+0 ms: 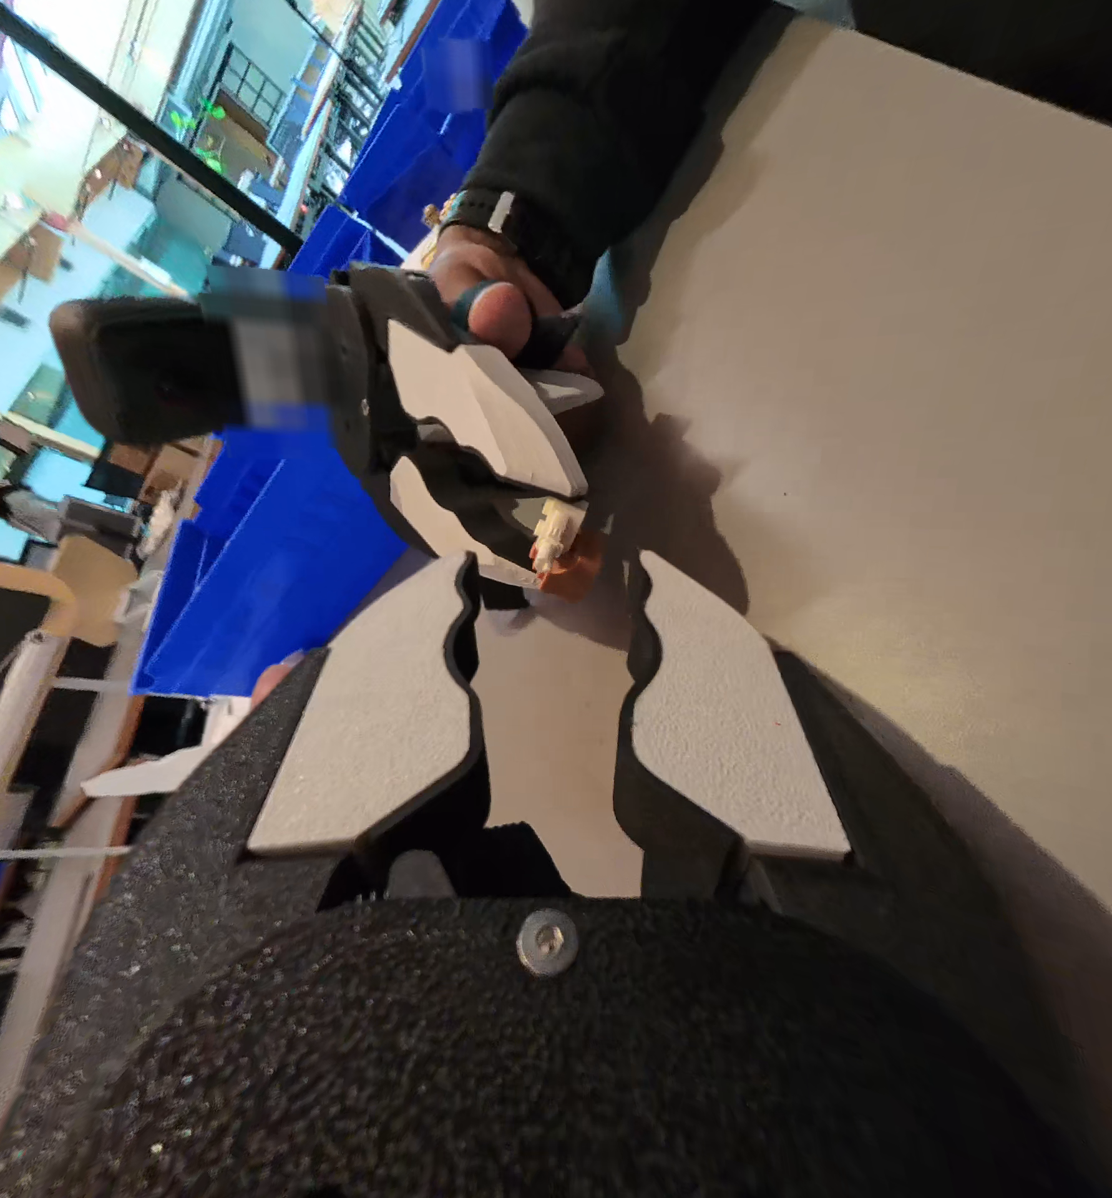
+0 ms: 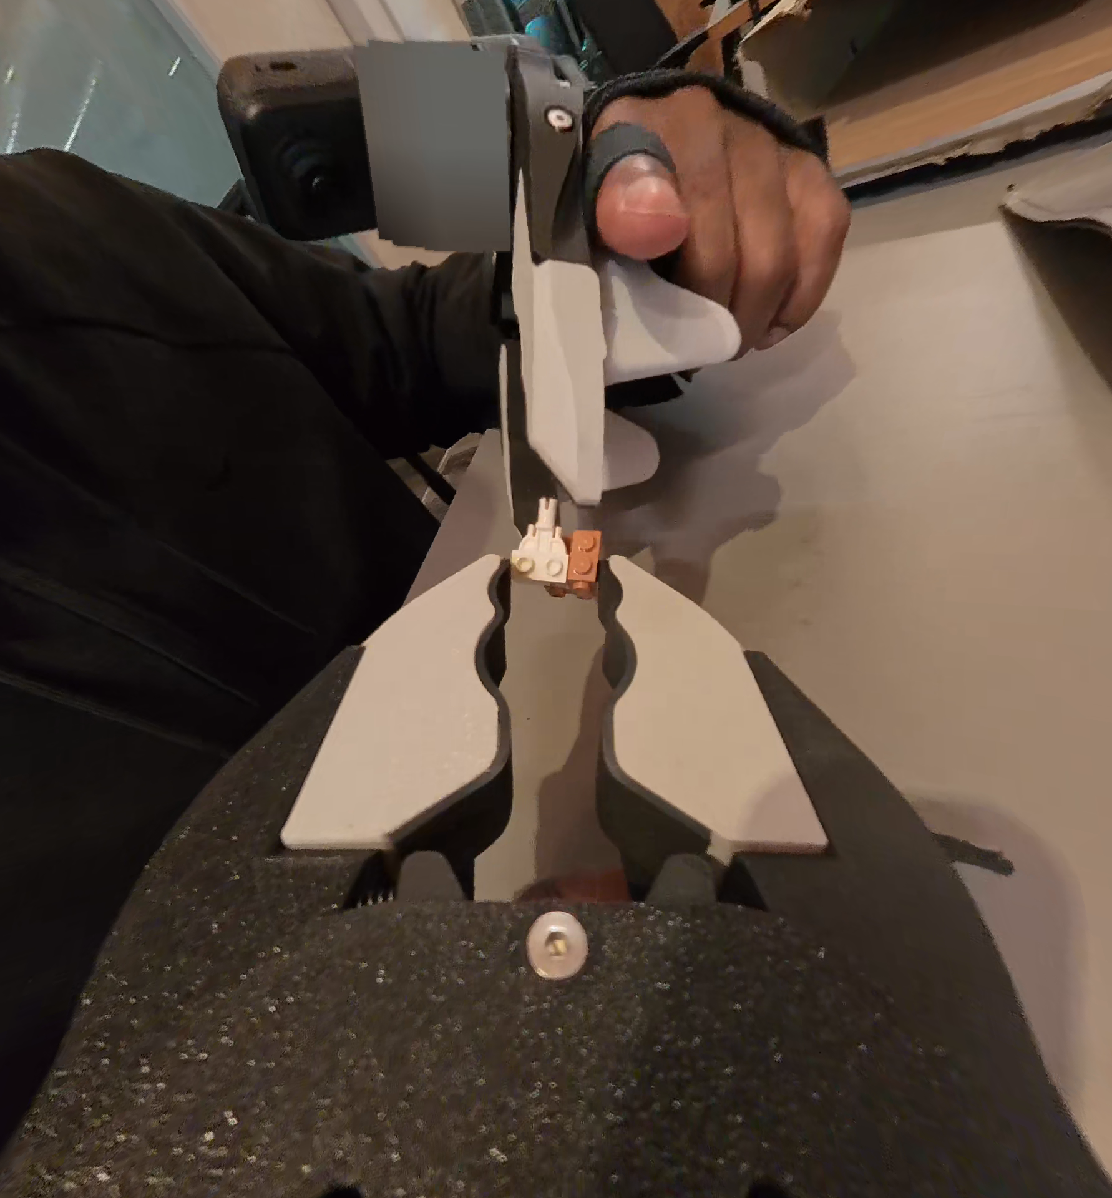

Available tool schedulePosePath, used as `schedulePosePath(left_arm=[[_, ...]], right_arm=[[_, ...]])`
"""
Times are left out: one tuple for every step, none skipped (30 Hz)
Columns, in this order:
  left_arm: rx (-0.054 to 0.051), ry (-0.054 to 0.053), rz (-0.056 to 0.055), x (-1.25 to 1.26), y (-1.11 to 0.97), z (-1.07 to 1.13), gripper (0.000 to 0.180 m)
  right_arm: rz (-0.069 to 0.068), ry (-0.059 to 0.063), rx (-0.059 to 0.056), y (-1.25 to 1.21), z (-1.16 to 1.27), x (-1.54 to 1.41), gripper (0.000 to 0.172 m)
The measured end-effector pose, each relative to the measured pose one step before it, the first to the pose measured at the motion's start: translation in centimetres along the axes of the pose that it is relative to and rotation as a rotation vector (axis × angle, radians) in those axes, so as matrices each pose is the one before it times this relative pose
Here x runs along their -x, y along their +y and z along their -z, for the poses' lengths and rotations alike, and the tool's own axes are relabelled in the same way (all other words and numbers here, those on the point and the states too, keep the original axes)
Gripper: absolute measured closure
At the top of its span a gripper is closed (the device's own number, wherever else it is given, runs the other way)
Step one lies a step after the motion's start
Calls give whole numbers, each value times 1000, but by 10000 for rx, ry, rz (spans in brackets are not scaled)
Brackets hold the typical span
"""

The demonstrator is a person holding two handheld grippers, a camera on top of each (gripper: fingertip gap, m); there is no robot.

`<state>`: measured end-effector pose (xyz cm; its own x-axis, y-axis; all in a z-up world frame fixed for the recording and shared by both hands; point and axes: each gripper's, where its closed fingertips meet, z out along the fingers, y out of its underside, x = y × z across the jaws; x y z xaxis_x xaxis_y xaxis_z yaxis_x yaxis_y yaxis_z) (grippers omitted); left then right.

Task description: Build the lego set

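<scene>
fingers of the left gripper (image 1: 553, 583) in the left wrist view stand wide apart with only bare pale table (image 1: 929, 389) between them, nothing in their grasp. just beyond their tips the right gripper (image 1: 556, 531) comes in from the left, a hand (image 1: 495, 285) in a black sleeve behind it, and its two pale fingers are closed on a small brick piece (image 1: 563, 551): a cream part with a narrow clip-like end joined to a rust-brown block, which sticks out past the fingertips toward the table. a row of blue bins (image 1: 294, 538) stands left of the brick piece, along the table's far edge; their contents cannot be seen from this angle. in the right wrist view the right gripper (image 2: 556, 570) has its fingertips (image 2: 488, 570) narrowed onto the brick piece (image 2: 556, 561), the left tip against the cream studded plate and the right tip against the rust-brown studded block, so the piece is pinched across its width and held clear above the table (image 2: 929, 583). the cream clip end points away from the camera. directly beyond the brick piece the left gripper (image 2: 563, 499) hangs tip-down, held by a hand (image 2: 722, 207) with a black strap; its tips end just short of the clip, and from this side its opening is hard to judge.
</scene>
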<state>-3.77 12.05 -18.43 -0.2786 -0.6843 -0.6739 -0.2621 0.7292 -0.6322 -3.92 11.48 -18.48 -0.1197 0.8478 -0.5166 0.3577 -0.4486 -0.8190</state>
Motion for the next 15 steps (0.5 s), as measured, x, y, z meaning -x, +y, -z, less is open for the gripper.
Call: schedulePosePath(left_arm=[[-61,81,-212,-309,-118,-108,137],[-115,8,-79,-125,-171,-97,137],[-122,57,11,-152,-149,-100,138],[-134,51,47,-132,-119,-75,139],[-107,18,9,-96,-54,-52,140],[-95,7,-31,-76,-48,-16,141],[-128,6,-33,-62,-105,0,144],[-95,-7,-9,-21,-70,-14,145],[-50,-66,-6,70,-31,-48,146],[-18,-38,-33,11,-4,-57,147],[-32,-14,-54,-45,-15,-60,149],[11,25,-45,-96,53,-82,151],[54,33,-43,-113,120,-108,153],[47,-6,-55,-62,114,-85,156],[-16,-55,-21,40,21,-45,159]], right_arm=[[-53,-117,58,68,-136,169,146],[-65,-93,3,-17,-112,114,146],[-100,-76,-9,-36,-101,65,146],[-119,-59,6,-7,-87,14,146],[-123,-42,0,-19,-58,-3,146],[-126,-45,-10,-15,-39,1,146],[-128,-83,-33,-45,-12,55,146],[-129,-72,-23,-37,-13,41,146],[-112,-45,0,6,-13,2,146],[-85,-41,18,30,-39,10,146],[-66,-32,36,45,-38,11,146],[-50,-9,34,41,-52,-11,146],[-36,-8,28,31,-58,-8,146],[-23,-12,31,28,-46,9,146],[-1,-1,56,82,-62,0,146]])
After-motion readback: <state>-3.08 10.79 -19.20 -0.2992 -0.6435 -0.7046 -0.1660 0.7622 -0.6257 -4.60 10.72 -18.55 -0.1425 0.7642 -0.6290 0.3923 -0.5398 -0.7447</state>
